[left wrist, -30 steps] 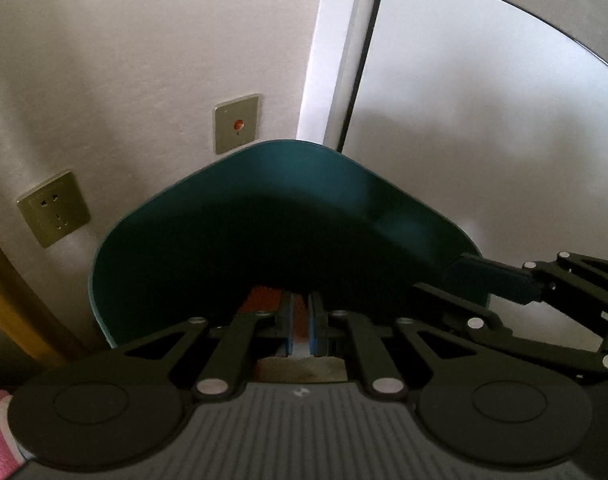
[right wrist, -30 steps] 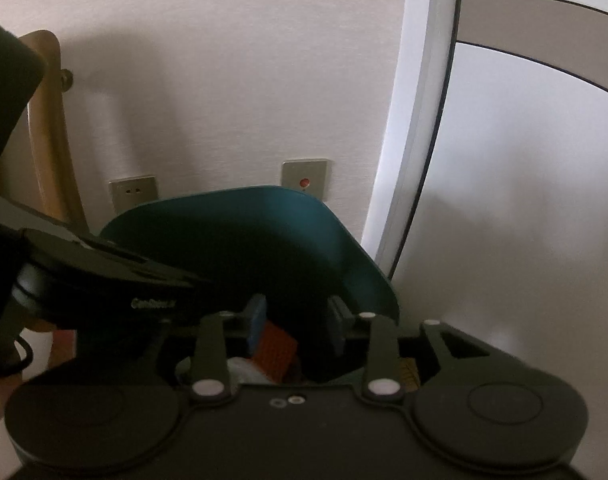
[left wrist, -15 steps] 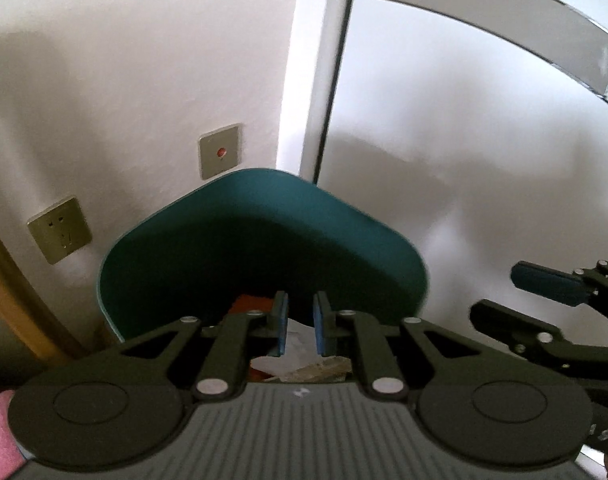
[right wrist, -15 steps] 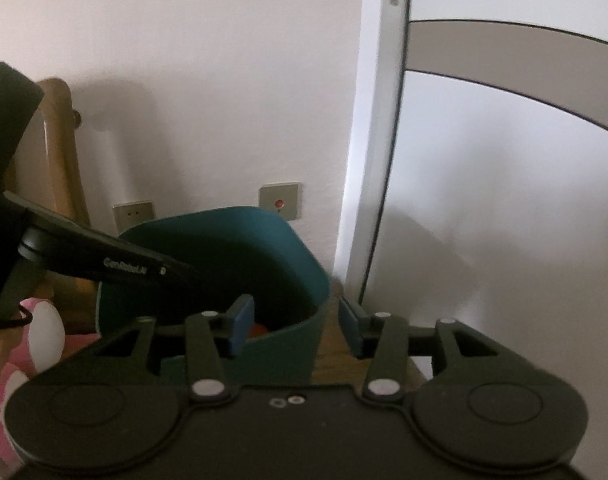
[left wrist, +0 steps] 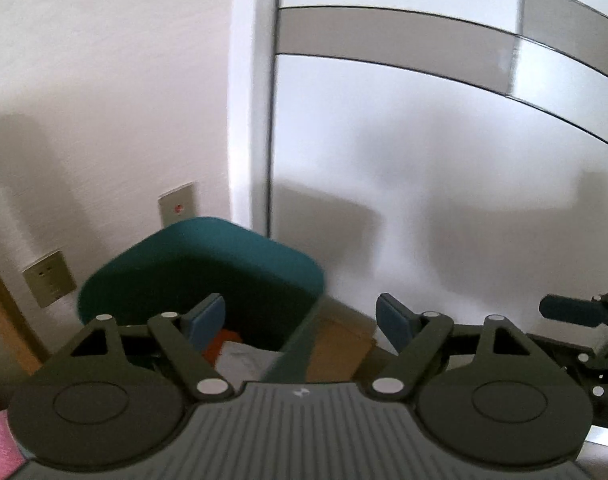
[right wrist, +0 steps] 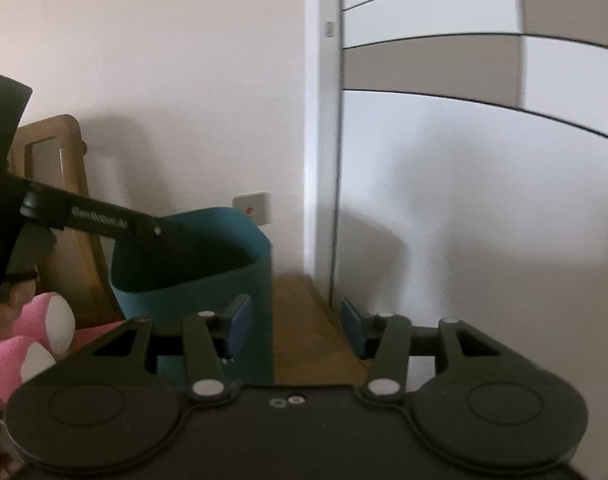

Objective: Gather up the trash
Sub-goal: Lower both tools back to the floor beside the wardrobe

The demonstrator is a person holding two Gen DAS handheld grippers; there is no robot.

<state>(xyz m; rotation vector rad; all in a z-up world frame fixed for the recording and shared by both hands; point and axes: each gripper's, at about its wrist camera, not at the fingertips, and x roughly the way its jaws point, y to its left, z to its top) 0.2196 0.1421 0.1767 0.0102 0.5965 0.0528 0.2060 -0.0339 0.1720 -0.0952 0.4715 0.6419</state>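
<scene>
A teal trash bin (left wrist: 208,264) stands on the wooden floor in the corner by the wall; it also shows in the right wrist view (right wrist: 200,280). Inside it lie white paper (left wrist: 244,356) and something orange-red (left wrist: 224,340). My left gripper (left wrist: 302,324) is open wide and empty, above the bin's near right rim. My right gripper (right wrist: 294,324) is open and empty, to the right of the bin and above the floor. The left gripper's body (right wrist: 96,220) crosses over the bin in the right wrist view.
A white wall with a socket plate (left wrist: 48,280) and a switch plate (left wrist: 178,208) stands behind the bin. A white sliding door (left wrist: 443,200) is on the right. A wooden frame (right wrist: 64,208) and a pink plush toy (right wrist: 32,332) are on the left.
My left gripper opened, let the trash drop into the bin, and rose back from it. My right gripper also pulled back and to the right, clear of the bin.
</scene>
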